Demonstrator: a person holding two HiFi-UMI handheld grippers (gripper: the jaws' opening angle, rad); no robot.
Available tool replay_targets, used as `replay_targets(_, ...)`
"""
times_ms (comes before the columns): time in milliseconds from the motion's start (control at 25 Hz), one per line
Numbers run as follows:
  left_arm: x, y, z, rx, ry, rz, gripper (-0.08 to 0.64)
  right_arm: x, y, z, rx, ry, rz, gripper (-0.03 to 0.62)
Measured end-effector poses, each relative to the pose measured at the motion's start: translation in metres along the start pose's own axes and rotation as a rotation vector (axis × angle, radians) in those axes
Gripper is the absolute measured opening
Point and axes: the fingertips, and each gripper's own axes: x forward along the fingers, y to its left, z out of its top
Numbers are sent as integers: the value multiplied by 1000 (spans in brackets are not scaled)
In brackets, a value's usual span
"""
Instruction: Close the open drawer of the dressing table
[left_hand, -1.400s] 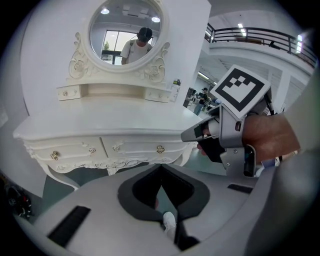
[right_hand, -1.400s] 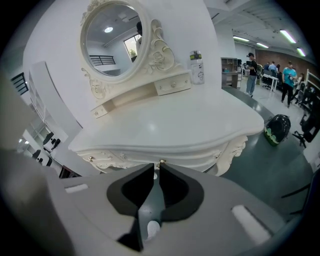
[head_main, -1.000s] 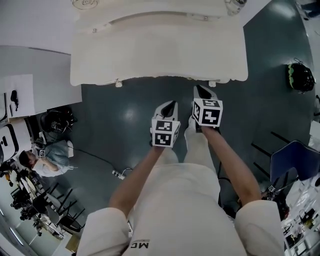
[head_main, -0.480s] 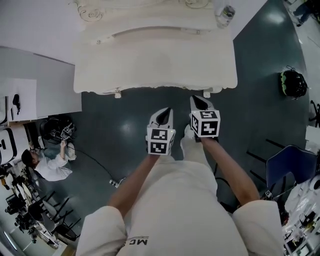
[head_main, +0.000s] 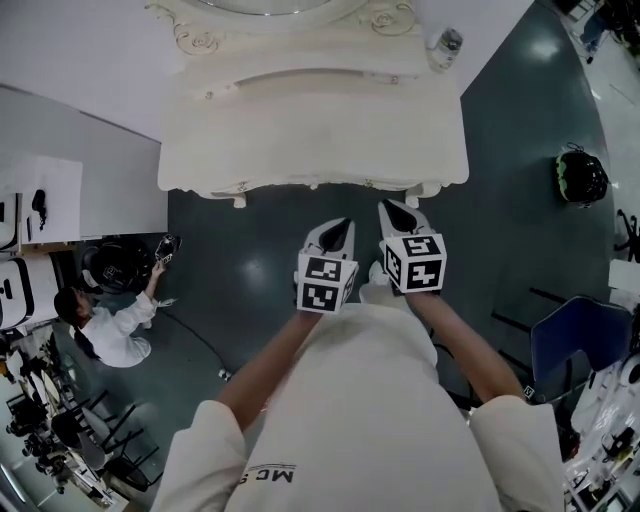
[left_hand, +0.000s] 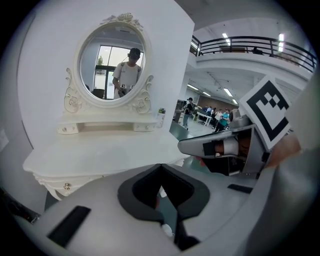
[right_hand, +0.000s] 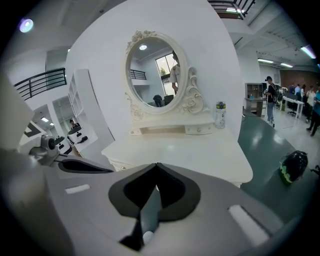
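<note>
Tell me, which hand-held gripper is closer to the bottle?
The right hand-held gripper; the bottle stands at the dressing table's right back corner.

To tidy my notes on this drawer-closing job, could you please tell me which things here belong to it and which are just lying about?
Belong to the job: white dressing table with oval mirror; left gripper and right gripper, both with jaws shut and empty.
Lying about: small capped bottle; black-and-green helmet; blue chair.
</note>
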Motion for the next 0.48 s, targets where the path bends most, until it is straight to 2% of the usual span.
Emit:
replay_targets(240, -26, -5, 36, 17, -115, -10, 9, -24, 31, 23, -46, -76, 43, 2)
replay_targets(480, -47, -10, 50, 53, -160, -32, 9, -44, 57, 28, -88, -100, 96, 2)
